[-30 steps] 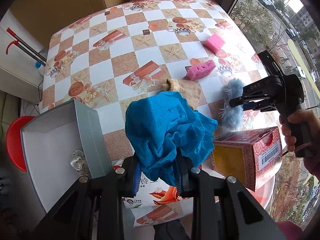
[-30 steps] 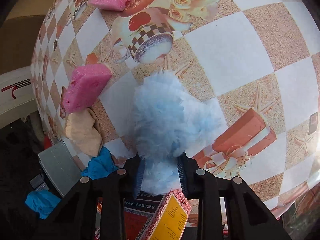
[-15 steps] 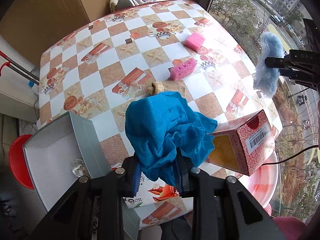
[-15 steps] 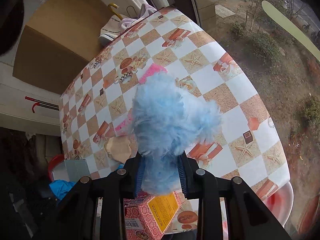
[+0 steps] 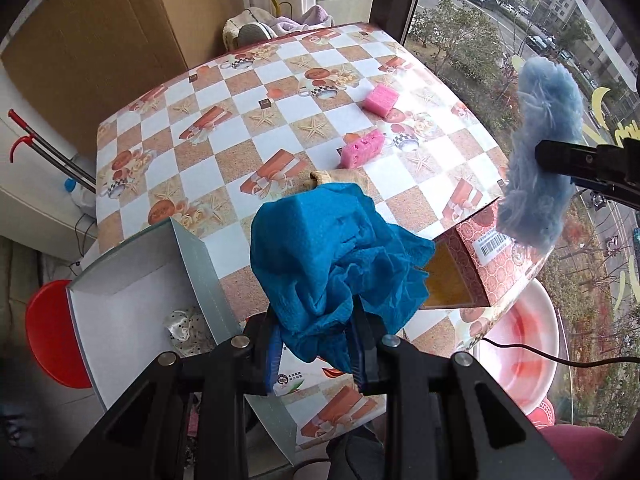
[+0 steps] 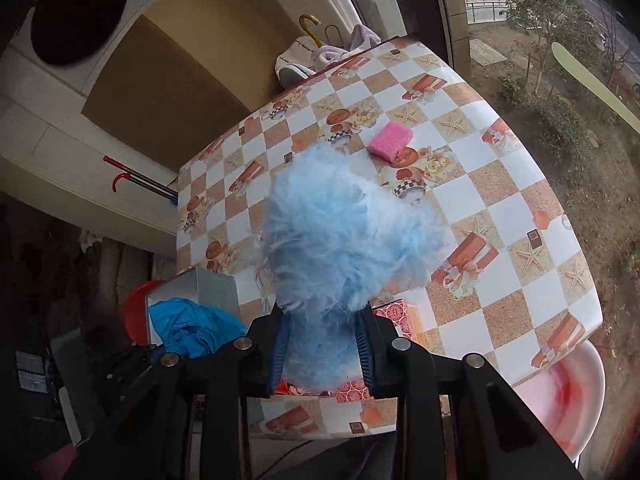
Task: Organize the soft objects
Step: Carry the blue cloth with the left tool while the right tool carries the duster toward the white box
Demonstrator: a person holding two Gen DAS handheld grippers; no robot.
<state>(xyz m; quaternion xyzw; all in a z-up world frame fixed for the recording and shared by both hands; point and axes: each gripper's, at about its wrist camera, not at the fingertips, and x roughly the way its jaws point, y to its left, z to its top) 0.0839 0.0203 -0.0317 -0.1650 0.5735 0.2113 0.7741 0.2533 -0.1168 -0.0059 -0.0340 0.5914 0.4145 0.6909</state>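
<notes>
My left tongs (image 5: 316, 354) are clenched on a crumpled blue cloth (image 5: 336, 260), which hangs in the air above the near edge of the worktop (image 5: 248, 148), between a grey open box (image 5: 132, 300) on my left and a red patterned carton (image 5: 492, 256) on my right. My right tongs (image 6: 323, 350) are clamped on a pale blue fluffy duster head (image 6: 344, 236), held up clear of the checked cloth covering; from the left camera it shows at the right edge, above the carton. On the worktop lie two pink sponges, one (image 5: 382, 99) farther back and one with holes (image 5: 362, 153) nearer, with a beige knitted piece (image 5: 340, 178) just beside the nearer sponge and partly hidden behind the blue cloth. Inside the grey box I can see a small white spotted fabric item (image 5: 186, 326).
</notes>
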